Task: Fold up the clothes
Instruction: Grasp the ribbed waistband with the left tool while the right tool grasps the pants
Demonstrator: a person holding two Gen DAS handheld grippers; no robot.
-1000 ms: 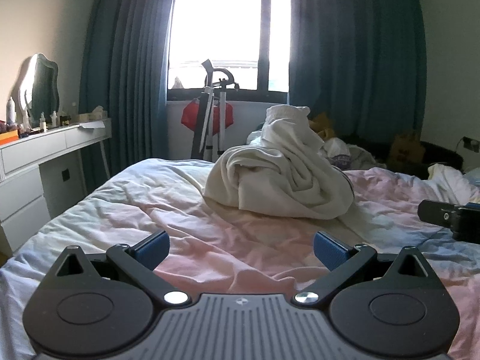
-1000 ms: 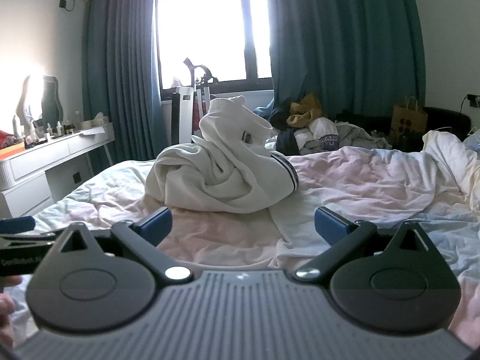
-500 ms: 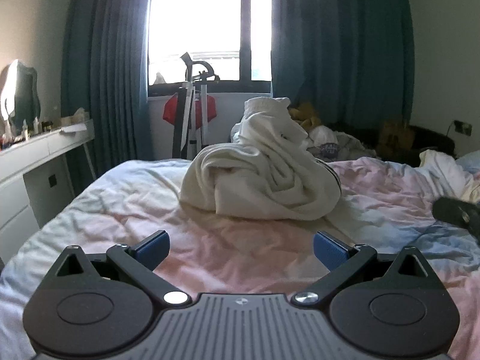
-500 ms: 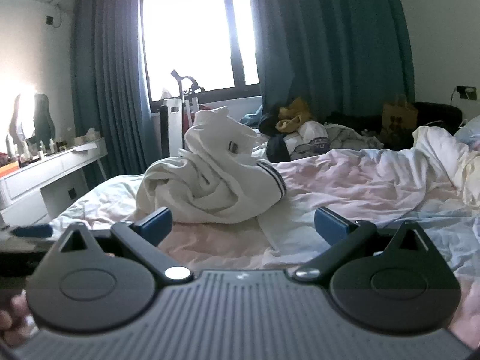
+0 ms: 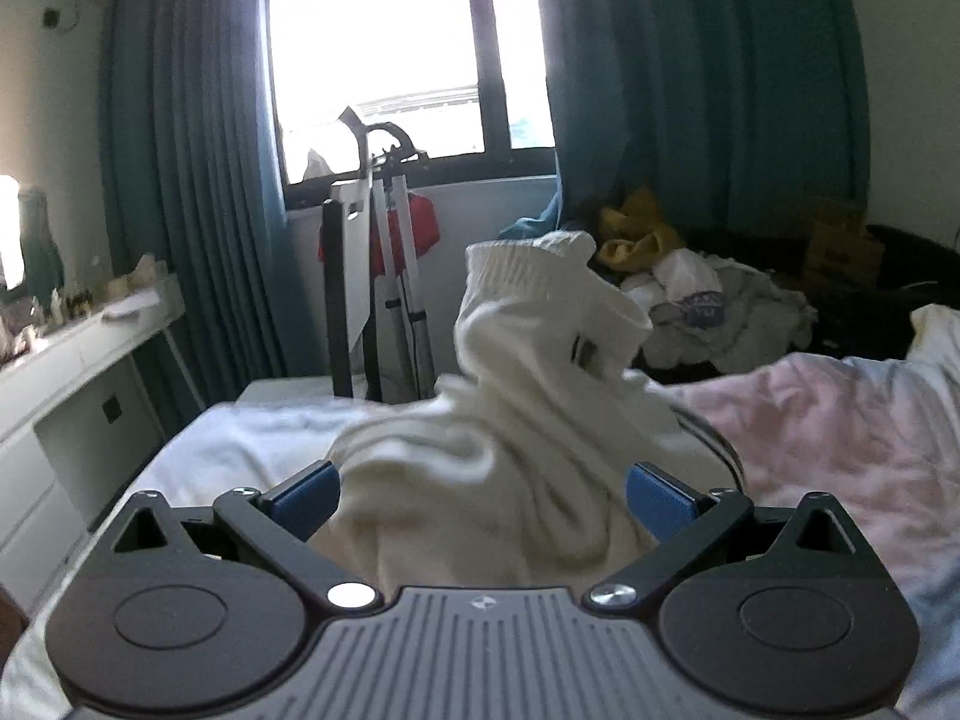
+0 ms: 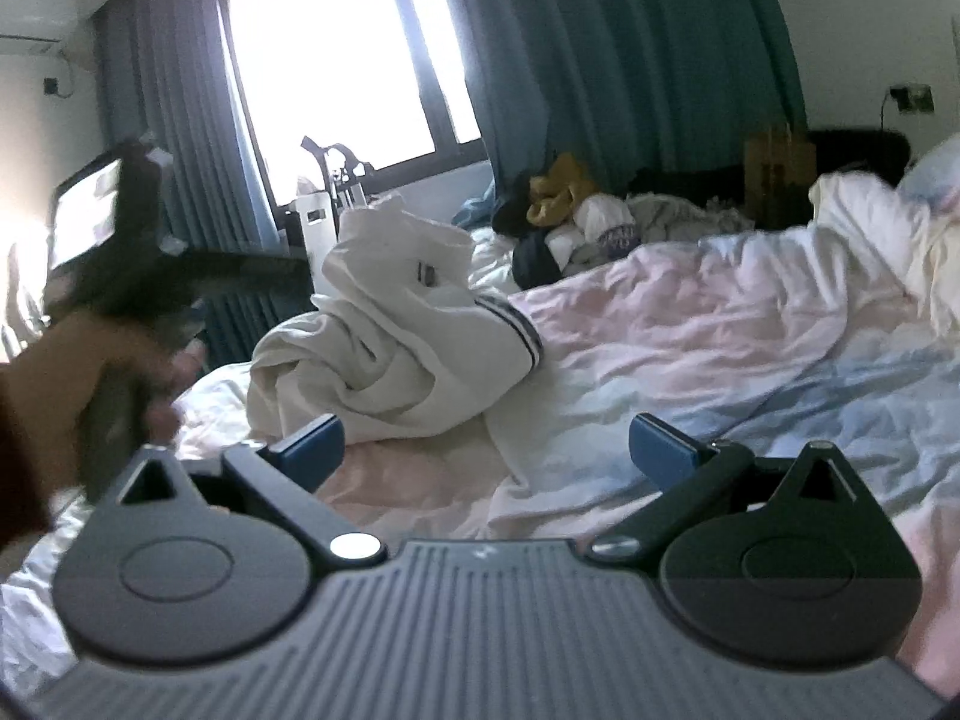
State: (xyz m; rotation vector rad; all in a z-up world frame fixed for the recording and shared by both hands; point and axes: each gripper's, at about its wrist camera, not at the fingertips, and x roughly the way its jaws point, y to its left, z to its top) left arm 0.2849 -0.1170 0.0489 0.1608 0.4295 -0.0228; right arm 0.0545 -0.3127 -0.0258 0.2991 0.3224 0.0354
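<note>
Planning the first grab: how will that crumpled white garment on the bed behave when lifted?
The white garment lies heaped in soft folds, so it will probably hang limp and unfurl. It looks thick, so likely weighty for cloth. The left tool, open around it, may catch only one layer.

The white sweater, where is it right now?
The white sweater lies crumpled on the bed, just ahead of the open left gripper, in front of the window.

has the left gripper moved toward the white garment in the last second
Yes. The left gripper has closed in: the white garment, previously well ahead on the bed, now fills the gap between its open fingers.
</note>
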